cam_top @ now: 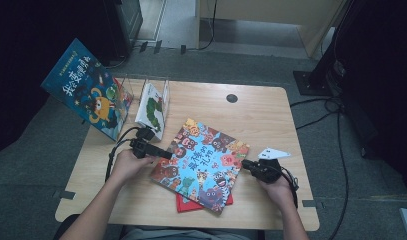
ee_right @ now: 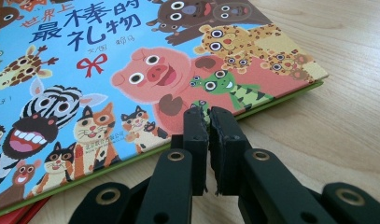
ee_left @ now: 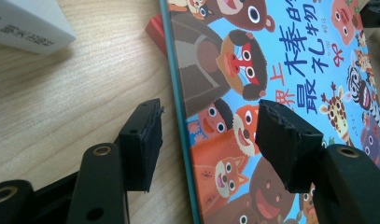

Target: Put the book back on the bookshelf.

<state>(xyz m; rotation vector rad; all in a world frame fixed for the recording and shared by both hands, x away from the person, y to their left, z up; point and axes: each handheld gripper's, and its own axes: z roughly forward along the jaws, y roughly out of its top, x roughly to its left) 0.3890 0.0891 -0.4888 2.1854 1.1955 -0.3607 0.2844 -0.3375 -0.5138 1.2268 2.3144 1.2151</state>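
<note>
Flanking the animal picture book (cam_top: 203, 162) lying atop a red book (cam_top: 183, 204) on the table (cam_top: 271, 115), the left gripper (cam_top: 167, 155) gapes astride its edge while the right gripper (cam_top: 245, 163), clenched empty, must reopen to lift

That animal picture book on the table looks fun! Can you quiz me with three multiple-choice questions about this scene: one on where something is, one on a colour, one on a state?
1. Where does the animal picture book lie?
A. In the clear stand
B. On a red book
C. On the floor

2. What colour is the book leaning at the table's left rear corner?
A. Mostly blue
B. Mostly white
C. Mostly black

3. How do the left gripper's jaws stand?
A. Pressed together
C. Clamped on a pen
B. Apart, astride the book's edge

Answers: 1 B, red peeks out beneath it; 2 A, its cover is blue; 3 B, a gap shows between the pads.
</note>
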